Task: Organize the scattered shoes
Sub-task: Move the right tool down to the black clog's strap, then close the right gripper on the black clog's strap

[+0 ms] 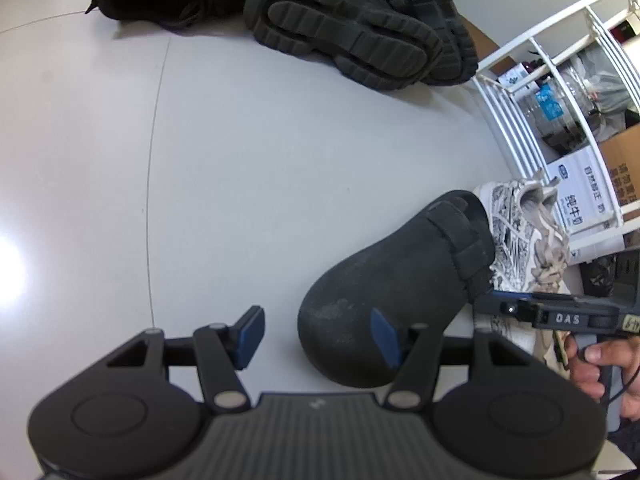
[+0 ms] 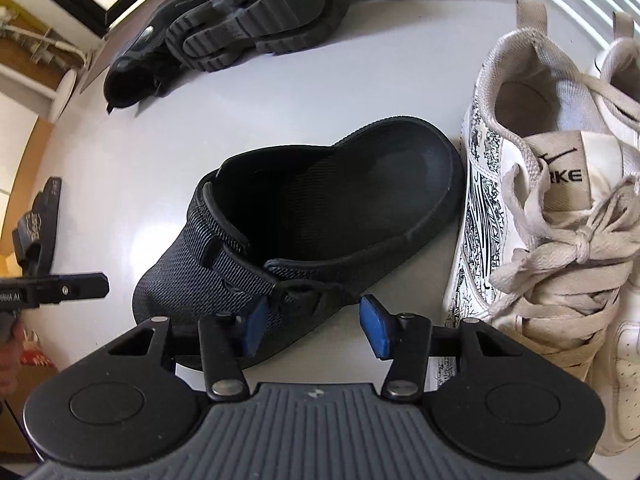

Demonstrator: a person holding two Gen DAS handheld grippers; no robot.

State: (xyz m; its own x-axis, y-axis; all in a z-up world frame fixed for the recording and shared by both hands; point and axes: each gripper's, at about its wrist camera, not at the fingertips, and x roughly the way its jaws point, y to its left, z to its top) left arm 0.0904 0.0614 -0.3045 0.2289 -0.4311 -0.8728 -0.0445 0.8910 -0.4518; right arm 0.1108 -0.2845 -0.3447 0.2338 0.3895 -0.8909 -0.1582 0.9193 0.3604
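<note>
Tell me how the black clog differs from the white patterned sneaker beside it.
The black clog is plain dark and backless with a wide open mouth; the white sneaker has black line drawings on its side. The clog closes with a strap; the sneaker has beige laces tied in a bow. The clog sits low; the sneaker has a raised heel collar with a pull tab. Both stand upright, side by side on the pale floor.

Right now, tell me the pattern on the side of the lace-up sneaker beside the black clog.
Black ink-style line drawings on white sneaker; clearest in the right wrist view.
</note>
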